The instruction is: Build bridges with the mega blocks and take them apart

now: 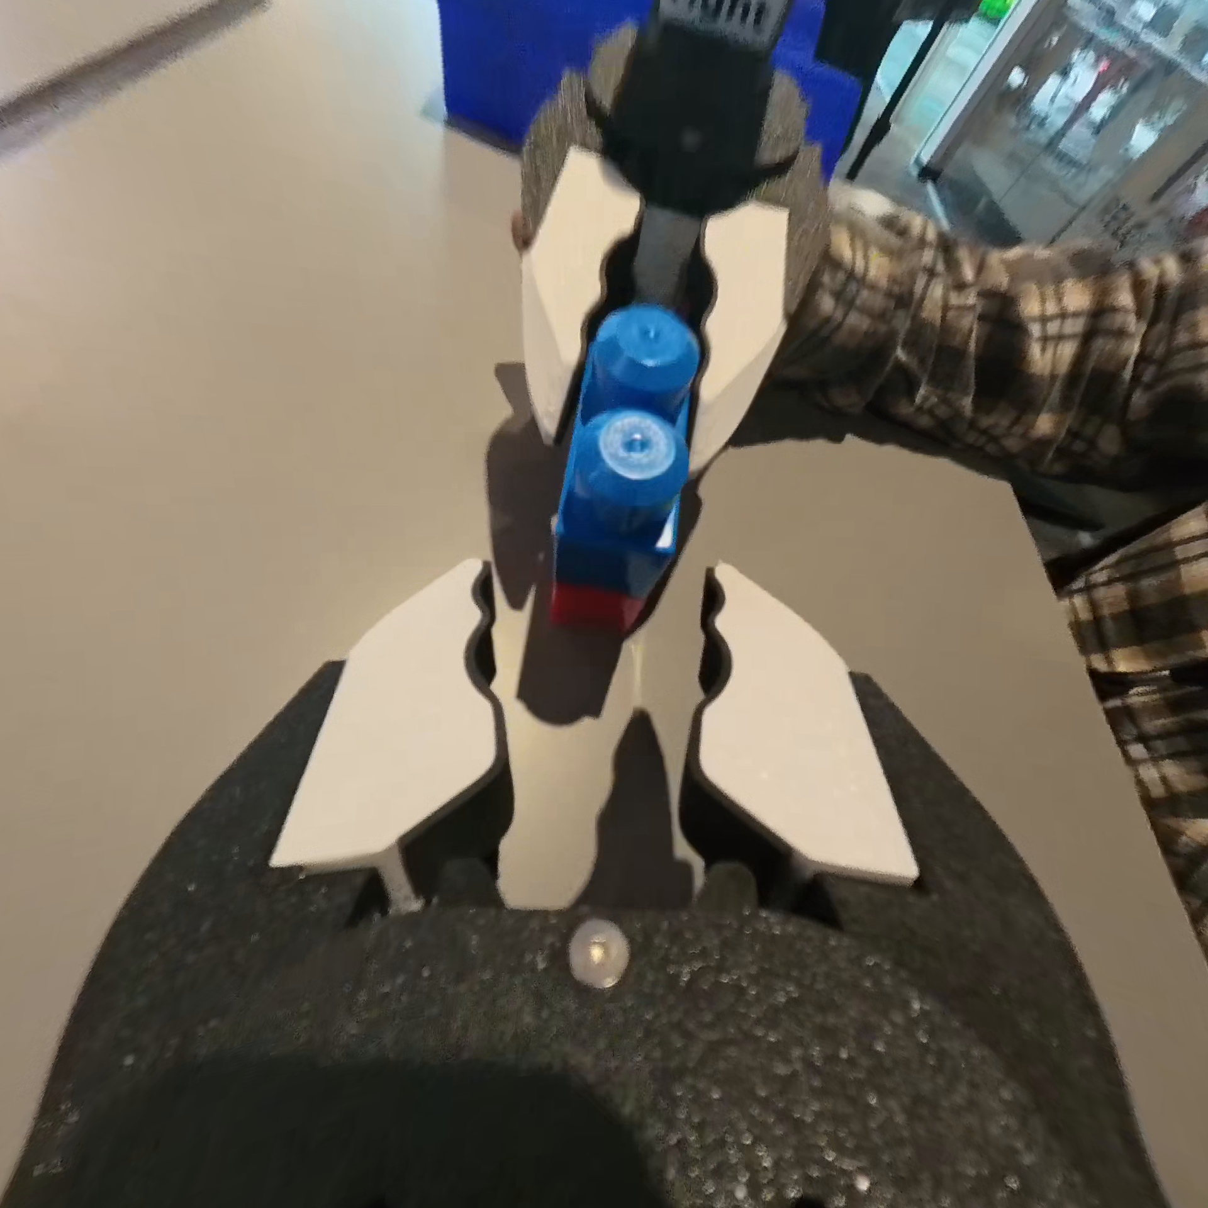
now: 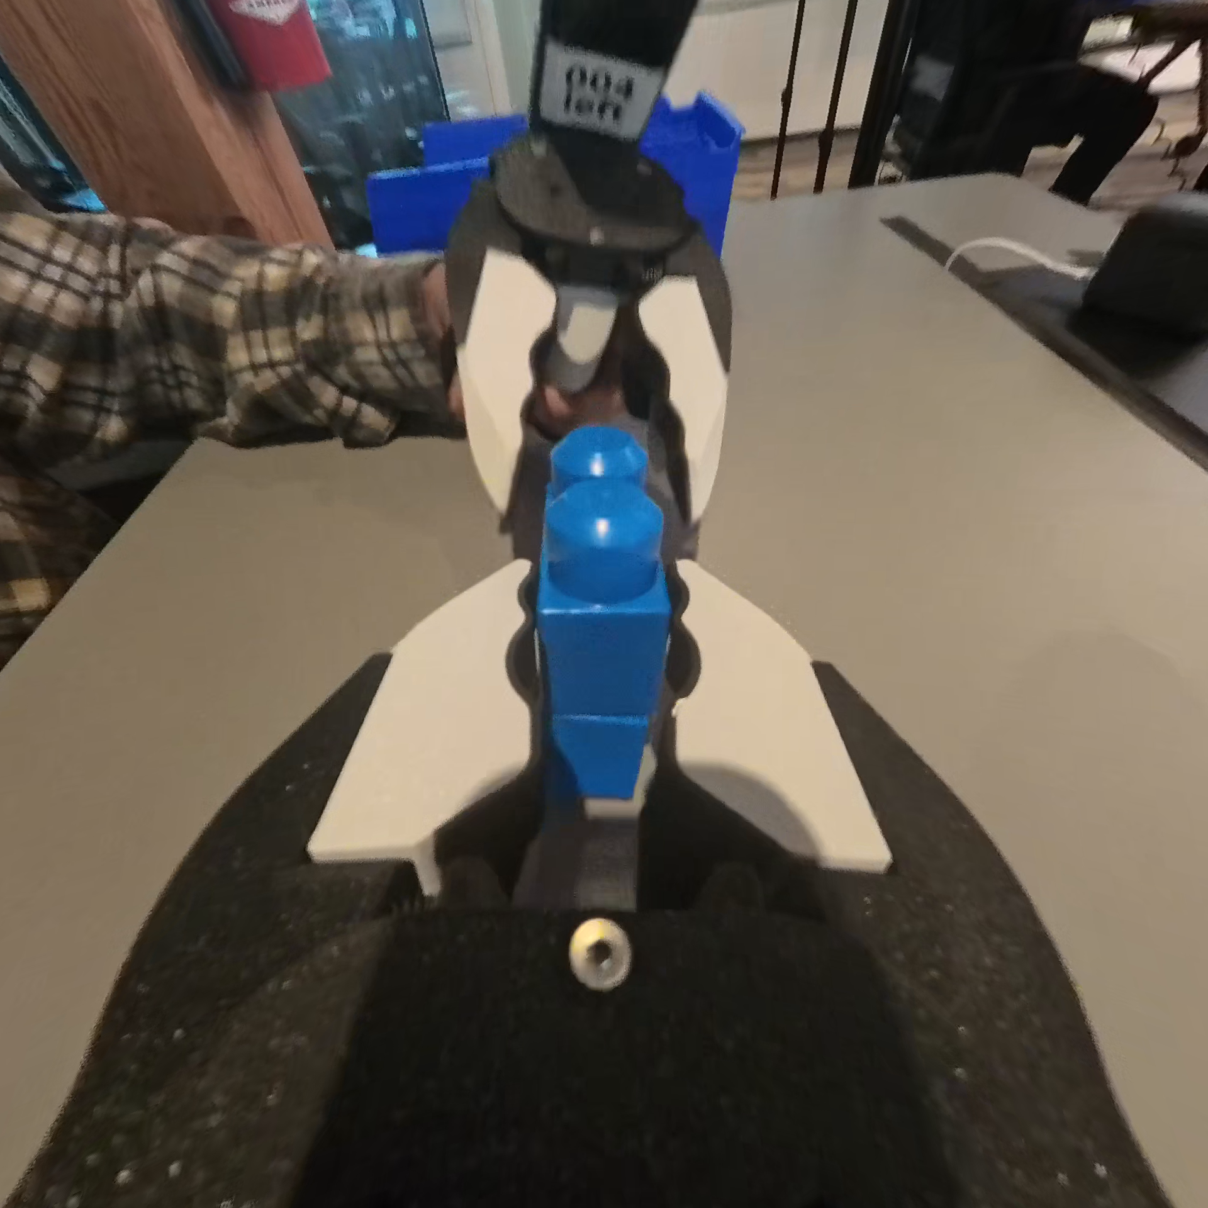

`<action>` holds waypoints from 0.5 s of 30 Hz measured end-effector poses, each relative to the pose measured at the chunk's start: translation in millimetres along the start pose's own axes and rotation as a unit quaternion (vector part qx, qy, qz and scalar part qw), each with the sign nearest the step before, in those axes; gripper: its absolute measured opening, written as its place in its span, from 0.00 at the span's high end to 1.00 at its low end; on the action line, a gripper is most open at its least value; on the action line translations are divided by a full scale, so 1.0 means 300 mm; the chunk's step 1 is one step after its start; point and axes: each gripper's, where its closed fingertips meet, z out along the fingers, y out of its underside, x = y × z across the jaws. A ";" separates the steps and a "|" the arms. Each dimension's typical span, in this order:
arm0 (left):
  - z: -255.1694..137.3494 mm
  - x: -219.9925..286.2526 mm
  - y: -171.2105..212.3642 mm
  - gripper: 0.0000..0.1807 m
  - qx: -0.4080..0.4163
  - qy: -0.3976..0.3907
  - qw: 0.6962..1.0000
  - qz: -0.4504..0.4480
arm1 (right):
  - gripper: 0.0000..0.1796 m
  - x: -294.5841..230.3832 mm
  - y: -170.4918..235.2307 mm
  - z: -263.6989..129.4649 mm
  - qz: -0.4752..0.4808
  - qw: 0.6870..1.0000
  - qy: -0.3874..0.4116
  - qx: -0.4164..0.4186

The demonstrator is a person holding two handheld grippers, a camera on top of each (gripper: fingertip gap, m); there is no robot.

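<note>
A stack of mega blocks stands on end in the middle of both views: a blue two-stud block [image 1: 627, 418] on top, a second blue block [image 1: 604, 562] under it and a red block [image 1: 588, 604] at the bottom. My right gripper [image 2: 604, 575] is shut on the top blue block [image 2: 601, 647] and also shows in the left wrist view [image 1: 631, 444], coming in from the far side. My left gripper [image 1: 598, 575] is open, its fingers spread on both sides of the stack without touching it. Whether the stack rests on the table [image 1: 261, 392] or hangs just above it, I cannot tell.
A blue bin [image 2: 418, 202] stands at the table's back. A person's plaid sleeves [image 1: 980, 340] [image 2: 196, 327] reach in from the side where the table edge runs. A black device with a white cable [image 2: 1150, 274] lies on a second table at the right. My left and right fingertips are right by each other.
</note>
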 end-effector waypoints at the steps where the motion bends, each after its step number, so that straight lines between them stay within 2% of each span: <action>1: -0.011 0.000 -0.017 0.67 0.012 -0.002 1.000 0.000 | 0.80 -0.001 0.020 0.001 0.001 1.000 -0.001 -0.022; 3: -0.023 0.001 -0.035 0.69 0.023 -0.009 1.000 0.007 | 0.78 -0.005 0.056 0.002 -0.004 0.998 -0.001 -0.062; 6: -0.027 0.010 -0.052 0.70 0.026 -0.015 0.999 0.021 | 0.66 -0.004 0.082 -0.005 -0.001 0.995 0.008 -0.100; 11: -0.038 0.032 -0.085 0.70 0.038 -0.016 0.999 0.034 | 0.68 -0.016 0.008 -0.031 -0.006 0.997 0.014 -0.073; 15: -0.026 0.041 -0.079 0.70 0.035 -0.008 0.999 0.034 | 0.72 -0.029 -0.015 -0.021 -0.025 0.996 0.012 -0.088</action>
